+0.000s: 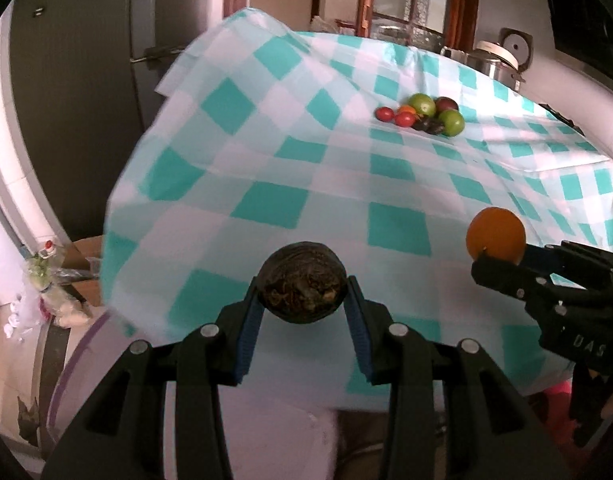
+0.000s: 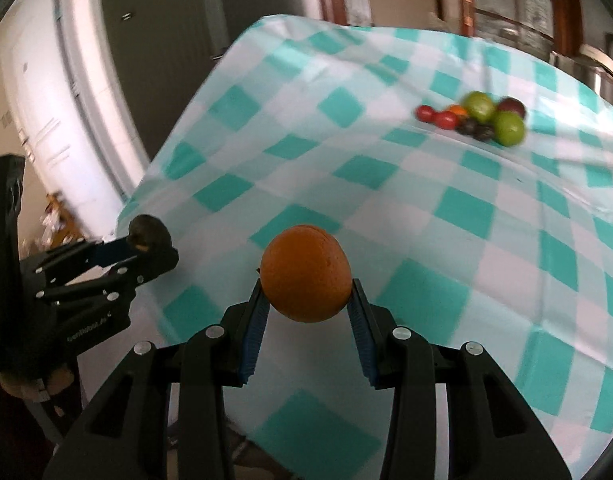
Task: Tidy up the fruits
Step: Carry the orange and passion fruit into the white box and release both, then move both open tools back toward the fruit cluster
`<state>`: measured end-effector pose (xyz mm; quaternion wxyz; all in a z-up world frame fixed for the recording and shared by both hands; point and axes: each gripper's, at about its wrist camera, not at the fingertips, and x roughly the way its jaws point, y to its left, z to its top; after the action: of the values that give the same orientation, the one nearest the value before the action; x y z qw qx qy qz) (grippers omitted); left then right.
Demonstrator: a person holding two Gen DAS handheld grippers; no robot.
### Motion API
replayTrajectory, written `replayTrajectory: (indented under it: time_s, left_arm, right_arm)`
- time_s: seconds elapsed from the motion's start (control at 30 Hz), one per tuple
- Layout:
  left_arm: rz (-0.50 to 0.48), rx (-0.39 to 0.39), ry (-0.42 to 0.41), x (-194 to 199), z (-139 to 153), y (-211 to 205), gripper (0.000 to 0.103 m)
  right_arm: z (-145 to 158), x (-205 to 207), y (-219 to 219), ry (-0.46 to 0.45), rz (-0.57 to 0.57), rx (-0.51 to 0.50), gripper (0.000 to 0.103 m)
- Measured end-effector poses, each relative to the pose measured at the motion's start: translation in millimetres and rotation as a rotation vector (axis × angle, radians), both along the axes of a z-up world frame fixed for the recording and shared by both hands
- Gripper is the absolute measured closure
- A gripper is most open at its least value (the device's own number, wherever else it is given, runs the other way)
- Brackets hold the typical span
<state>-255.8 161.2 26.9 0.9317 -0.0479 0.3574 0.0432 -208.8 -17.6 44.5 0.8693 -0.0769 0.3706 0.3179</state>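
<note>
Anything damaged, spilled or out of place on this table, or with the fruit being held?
The dark fruit in the left tongs looks broken open, with a rough brown patch facing the camera. The tablecloth lies rumpled. The orange fruit looks intact.

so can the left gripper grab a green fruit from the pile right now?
Probably not. The left gripper is already shut on a dark brown fruit, so its fingers are full. The path across the checked cloth to the green fruit looks clear, though.
</note>
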Motion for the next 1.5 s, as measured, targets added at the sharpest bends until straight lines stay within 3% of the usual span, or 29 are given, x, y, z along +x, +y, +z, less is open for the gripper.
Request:
replayTrajectory:
  time_s: [0.3,0.57,0.77,1.0,1.17,1.3,1.37,1.5]
  left_arm:
    - [0.134,0.003,0.004,-45,-10,52,0.062]
    - [0.250,0.008,0.088,-70,-48,93,0.062]
    - [0.356,-0.018,0.230,-78,-97,130,0.062]
    - [0.436,-0.082,0.418,-85,-150,163,0.062]
    - [0.461,-0.158,0.505,-93,-177,178,0.062]
    - [0.469,-0.170,0.571,-90,-188,183,0.051]
    - [0.453,-0.179,0.607,-86,-192,181,0.044]
    - [0.435,-0.154,0.645,-82,-195,175,0.041]
  right_arm:
    - [-5,-36,51,-0.025,0.178,-0.045,0.063]
    - [-22,-73,99,-0.033,0.372,-0.129,0.063]
    - [-69,-96,154,0.032,0.545,-0.285,0.063]
    - [-137,-99,204,0.207,0.627,-0.435,0.063]
    - [-188,-115,223,0.247,0.686,-0.591,0.063]
    - [-207,-120,230,0.270,0.698,-0.658,0.063]
    - [-205,-119,232,0.275,0.695,-0.639,0.063]
    - [-206,-120,231,0.288,0.686,-0.645,0.062]
